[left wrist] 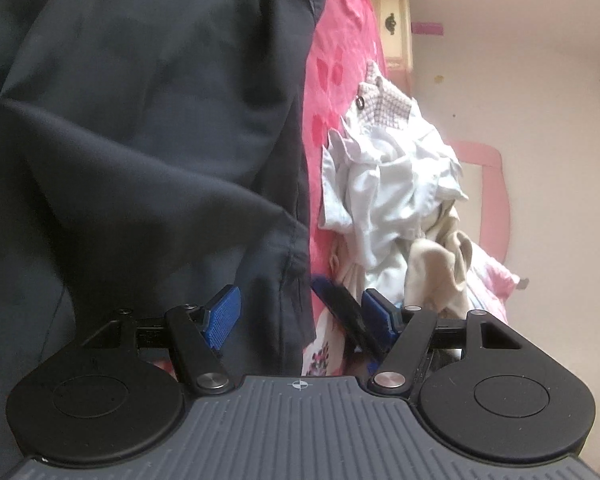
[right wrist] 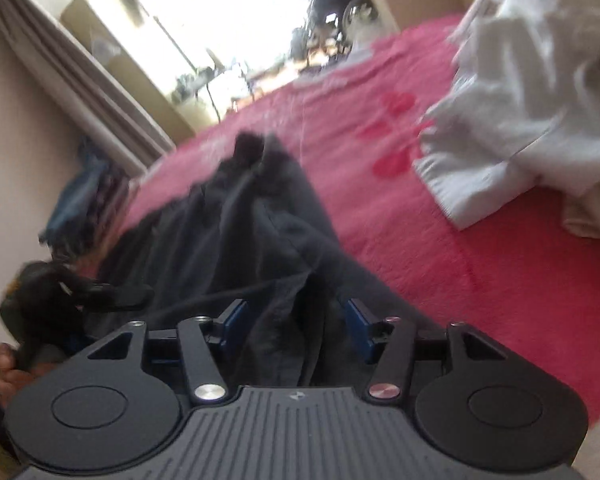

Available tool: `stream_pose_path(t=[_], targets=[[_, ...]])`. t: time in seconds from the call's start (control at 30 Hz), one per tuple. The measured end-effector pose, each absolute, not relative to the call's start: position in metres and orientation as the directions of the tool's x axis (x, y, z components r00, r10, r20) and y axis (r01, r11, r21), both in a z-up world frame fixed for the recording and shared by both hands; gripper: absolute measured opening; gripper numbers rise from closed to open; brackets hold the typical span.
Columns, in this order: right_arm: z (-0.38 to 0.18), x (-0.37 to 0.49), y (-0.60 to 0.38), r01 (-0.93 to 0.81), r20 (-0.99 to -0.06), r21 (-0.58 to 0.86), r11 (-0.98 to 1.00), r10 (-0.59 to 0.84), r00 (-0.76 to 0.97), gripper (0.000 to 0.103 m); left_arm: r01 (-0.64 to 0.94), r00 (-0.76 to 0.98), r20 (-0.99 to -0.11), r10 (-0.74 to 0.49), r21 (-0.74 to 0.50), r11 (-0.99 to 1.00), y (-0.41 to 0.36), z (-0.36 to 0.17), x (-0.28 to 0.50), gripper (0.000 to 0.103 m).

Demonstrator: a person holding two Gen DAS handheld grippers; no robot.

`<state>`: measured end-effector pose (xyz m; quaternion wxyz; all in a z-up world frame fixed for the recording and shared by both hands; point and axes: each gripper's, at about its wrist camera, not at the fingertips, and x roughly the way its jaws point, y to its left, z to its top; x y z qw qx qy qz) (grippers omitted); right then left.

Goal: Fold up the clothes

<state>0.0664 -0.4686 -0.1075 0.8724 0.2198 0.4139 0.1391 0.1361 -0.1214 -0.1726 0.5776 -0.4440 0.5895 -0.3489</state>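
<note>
A dark garment [left wrist: 140, 140] lies spread over a pink bedspread [left wrist: 340, 40] as a person works through a fold with a gripper in each hand. The left gripper [left wrist: 296, 316] stands with its jaws wide, a hem of the dark cloth hanging between them without either blue pad [left wrist: 222, 316] pressing on it; the pile of white and beige clothes [left wrist: 396, 200] waits just beyond the jaws to the right. In the right wrist view, the right gripper [right wrist: 296, 328] also has its jaws apart, a ridge of the garment [right wrist: 240, 232] running up between them, loose and unpinched. The white clothes [right wrist: 520, 100] sit well off to the upper right on the bedspread [right wrist: 460, 260].

The step in hand looks like a release between folds, the cloth set down. The next move likely calls for a fresh hold on an edge, both jaws closing on a single layer, then a level carry across so the fold lands flat rather than bunched.
</note>
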Motion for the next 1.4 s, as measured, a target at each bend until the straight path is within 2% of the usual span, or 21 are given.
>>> stream_pose_path(t=[0.1,0.23,0.33,0.43,0.47,0.57,0.73,0.87,0.97,1.13,1.17,1.3,1.4], targets=[[-0.123,0.083,-0.468,-0.055,-0.677,0.524,0.850,0.455,0.579,0.058,-0.097,0.044,-0.368,-0.929,-0.927,0.363,-0.117,-0.170,0.128,0.067],[-0.130,0.095,-0.468,-0.089,-0.651,0.564,0.821,0.508,0.564,0.058,-0.060,0.022,-0.357,-0.934,-0.933,0.356,-0.111,-0.167,0.113,0.067],[-0.132,0.099,-0.468,-0.102,-0.634,0.577,0.810,0.524,0.569,0.052,-0.047,0.009,-0.361,-0.932,-0.932,0.360,-0.106,-0.168,0.099,0.067],[-0.129,0.097,-0.465,-0.130,-0.618,0.576,0.807,0.534,0.577,0.030,-0.049,0.006,-0.366,-0.931,-0.930,0.365,-0.100,-0.170,0.084,0.067],[-0.127,0.095,-0.463,-0.144,-0.612,0.572,0.807,0.537,0.581,0.019,-0.052,0.007,-0.367,-0.930,-0.929,0.366,-0.098,-0.171,0.080,0.067],[-0.120,0.088,-0.458,-0.189,-0.594,0.558,0.808,0.548,0.589,0.004,-0.065,0.022,-0.361,-0.932,-0.931,0.359,-0.090,-0.172,0.070,0.067],[-0.097,0.047,-0.445,-0.307,-0.532,0.558,0.771,0.616,0.580,0.003,-0.054,0.052,-0.331,-0.942,-0.943,0.328,-0.077,-0.167,0.058,0.067],[-0.077,0.005,-0.430,-0.412,-0.497,0.541,0.733,0.674,0.546,0.003,0.003,0.062,-0.308,-0.949,-0.951,0.309,-0.066,-0.157,0.051,0.074],[-0.073,-0.027,-0.411,-0.481,-0.531,0.494,0.724,0.689,0.492,0.003,0.051,0.050,-0.305,-0.951,-0.950,0.308,-0.063,-0.154,0.043,0.082],[-0.087,-0.069,-0.372,-0.559,-0.643,0.415,0.718,0.666,0.378,0.004,0.068,0.002,-0.359,-0.933,-0.931,0.359,-0.075,-0.167,0.029,0.087],[-0.093,-0.075,-0.364,-0.566,-0.670,0.403,0.719,0.653,0.353,0.006,0.064,-0.013,-0.381,-0.924,-0.923,0.380,-0.079,-0.172,0.026,0.087],[-0.108,-0.088,-0.374,-0.487,-0.706,0.462,0.741,0.640,0.303,0.008,0.086,-0.067,-0.479,-0.875,-0.877,0.473,-0.096,-0.186,0.017,0.085],[-0.109,-0.093,-0.402,-0.376,-0.705,0.510,0.774,0.626,0.333,0.012,0.120,-0.060,-0.506,-0.860,-0.859,0.497,-0.103,-0.187,0.014,0.084]])
